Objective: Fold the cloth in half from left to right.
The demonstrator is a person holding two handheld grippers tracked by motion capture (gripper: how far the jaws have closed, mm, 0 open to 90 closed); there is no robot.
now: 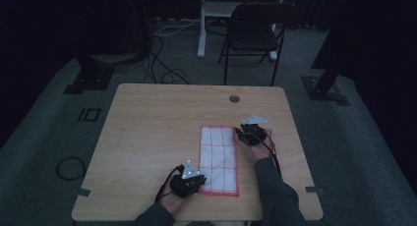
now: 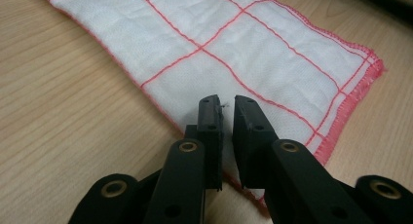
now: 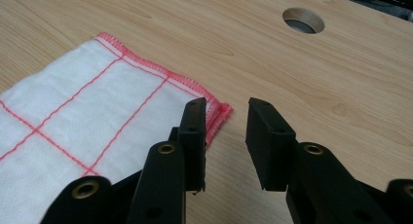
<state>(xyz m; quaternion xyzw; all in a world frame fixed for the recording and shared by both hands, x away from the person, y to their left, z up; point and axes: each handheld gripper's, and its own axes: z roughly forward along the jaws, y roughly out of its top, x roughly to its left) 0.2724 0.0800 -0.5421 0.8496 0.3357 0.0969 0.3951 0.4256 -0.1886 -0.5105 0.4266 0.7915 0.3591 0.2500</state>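
— Two tongs were at work on one cloth, weren't they? Where did it lie?

— Yes. The white dishcloth [image 1: 219, 159] with its red grid and red stitched hem lay folded into a long strip, flat on the wooden counter [image 1: 147, 137], right of the middle and running from the near edge toward the far side.

— And the left tongs [image 2: 225, 107]?

— They sat at the cloth's near left corner. In the left gripper view the jaws stood almost together, a narrow slit between them, low over the long edge of the cloth [image 2: 253, 53]. I couldn't tell whether any fabric was pinched in that slit.

— The right tongs [image 3: 229, 118]?

— Those were at the far right corner, held in the person's right hand [image 1: 258, 140]. The jaws stood clearly apart, with nothing between them but bare wood. The left jaw's tip hung just over the layered hem corner [image 3: 214, 118]; the other jaw was beyond the cloth, above the counter.

— Anything else nearby?

— One round cable hole [image 3: 303, 20] in the counter, well beyond that corner.
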